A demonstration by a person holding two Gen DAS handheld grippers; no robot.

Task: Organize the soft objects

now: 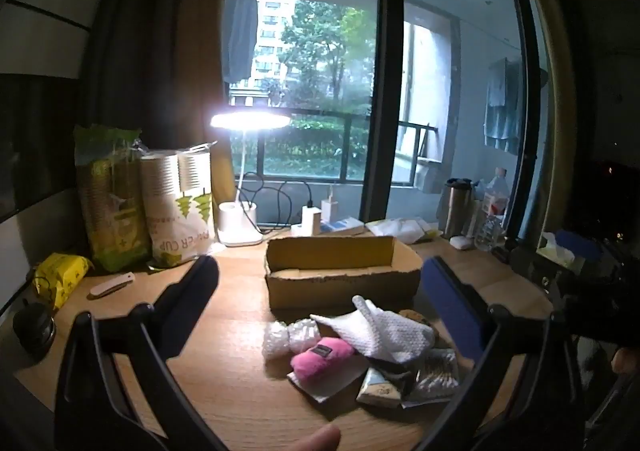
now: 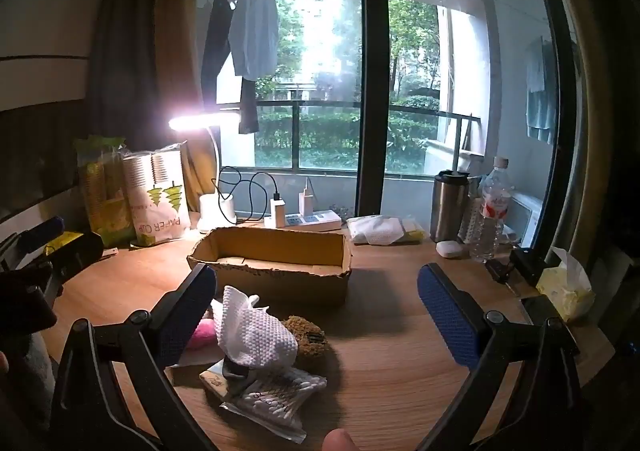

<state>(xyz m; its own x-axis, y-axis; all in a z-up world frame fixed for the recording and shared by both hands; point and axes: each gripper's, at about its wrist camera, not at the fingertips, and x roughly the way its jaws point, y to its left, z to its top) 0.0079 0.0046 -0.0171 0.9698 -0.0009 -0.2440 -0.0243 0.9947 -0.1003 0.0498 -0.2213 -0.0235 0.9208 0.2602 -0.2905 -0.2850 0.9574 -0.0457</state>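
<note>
- Cardboard box (image 2: 272, 263) seen empty; nothing sorted yet.
- Soft items piled on the desk (image 2: 400, 331) just before the box: white cloth (image 2: 256, 335), pink plush (image 1: 322, 361), brown sponge (image 2: 306, 337), bubble wrap (image 1: 290, 337).
- Left gripper (image 1: 320, 299) and right gripper (image 2: 316, 307): jaws spread, nothing held.

this is looking like a home room, probably a bedroom: a wooden desk (image 2: 400, 331) is sitting by a balcony window (image 2: 320, 91), laundry (image 2: 254, 31) hanging outside, desk lamp (image 1: 250, 121) glowing.

1. Our left wrist view faces the window from low over the wooden desk (image 1: 224, 335), left of the soft pile.
2. Our right view sits further right; both share the open cardboard box (image 1: 340, 275) (image 2: 276, 267).
</note>
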